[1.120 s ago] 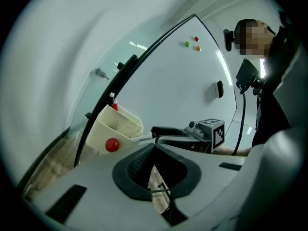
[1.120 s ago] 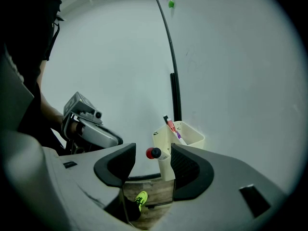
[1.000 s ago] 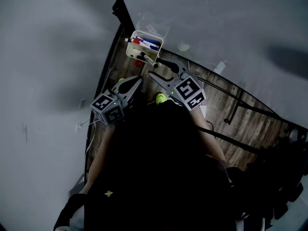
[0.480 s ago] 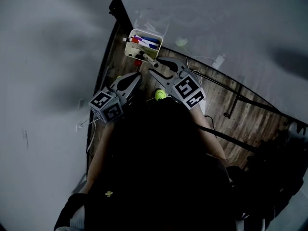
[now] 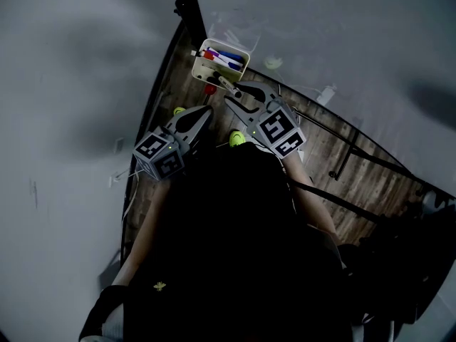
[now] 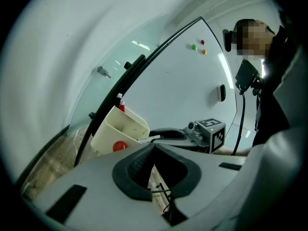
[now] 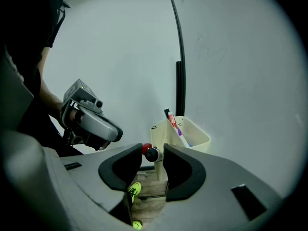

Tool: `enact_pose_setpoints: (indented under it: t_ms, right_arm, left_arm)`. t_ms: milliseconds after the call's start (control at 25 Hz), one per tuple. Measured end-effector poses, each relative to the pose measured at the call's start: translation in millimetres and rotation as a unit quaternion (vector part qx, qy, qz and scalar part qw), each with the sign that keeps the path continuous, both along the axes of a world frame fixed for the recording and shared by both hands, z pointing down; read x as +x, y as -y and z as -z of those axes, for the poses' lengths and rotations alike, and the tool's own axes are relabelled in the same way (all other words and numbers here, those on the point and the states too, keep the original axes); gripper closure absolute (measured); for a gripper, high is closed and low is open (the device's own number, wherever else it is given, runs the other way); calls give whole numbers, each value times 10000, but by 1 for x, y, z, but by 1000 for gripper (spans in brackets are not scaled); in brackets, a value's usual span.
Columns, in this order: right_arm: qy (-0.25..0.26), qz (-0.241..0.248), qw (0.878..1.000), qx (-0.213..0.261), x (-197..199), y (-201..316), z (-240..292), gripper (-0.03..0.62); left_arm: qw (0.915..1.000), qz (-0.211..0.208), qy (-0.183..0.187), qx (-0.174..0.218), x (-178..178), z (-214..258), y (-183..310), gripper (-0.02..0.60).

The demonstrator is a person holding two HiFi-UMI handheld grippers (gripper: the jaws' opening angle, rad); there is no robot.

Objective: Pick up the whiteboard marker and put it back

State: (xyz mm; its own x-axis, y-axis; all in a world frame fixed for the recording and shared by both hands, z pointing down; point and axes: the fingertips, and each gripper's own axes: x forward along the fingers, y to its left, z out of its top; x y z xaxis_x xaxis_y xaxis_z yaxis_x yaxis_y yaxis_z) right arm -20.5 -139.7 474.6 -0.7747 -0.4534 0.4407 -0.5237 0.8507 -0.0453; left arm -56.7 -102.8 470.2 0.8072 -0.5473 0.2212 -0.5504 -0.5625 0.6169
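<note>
A cream cup of coloured markers hangs on the whiteboard. A whiteboard marker with a black end juts out from the cup's rim. My right gripper has it between its jaws, which are closing; thin gaps still show beside the black end, so the pads do not press. In the left gripper view the marker runs from the cup to the right gripper. My left gripper hangs lower left of the cup, jaws shut and empty, tips together.
A red magnet sits under the cup, and a green one lies to its right on the board. The board's black frame bar runs past the cup. Yellow-green objects lie on the wooden floor below.
The right gripper's jaws have narrowed around the marker's end. Both grippers have stayed near the cup, and the left one has not moved.
</note>
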Motion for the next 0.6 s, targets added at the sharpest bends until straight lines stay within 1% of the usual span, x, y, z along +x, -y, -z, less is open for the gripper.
enact_pose_setpoints:
  t_ms: [120, 320, 440, 600]
  right_arm:
    - [-56, 11, 10000, -10, 0, 0, -2, 459]
    - [-67, -32, 10000, 10, -1, 2, -2, 470]
    - [-128, -104, 9998, 94, -1, 3, -4, 496]
    - [-179, -160, 9996, 138, 1, 4, -4, 510]
  left_arm:
    - [10000, -31, 33, 52, -3, 1, 1, 561]
    - [10000, 1, 24, 33, -7, 2, 3, 561]
    - [10000, 43, 2, 28, -9, 2, 2, 561]
    - [10000, 81, 0, 49, -11, 1, 0, 561]
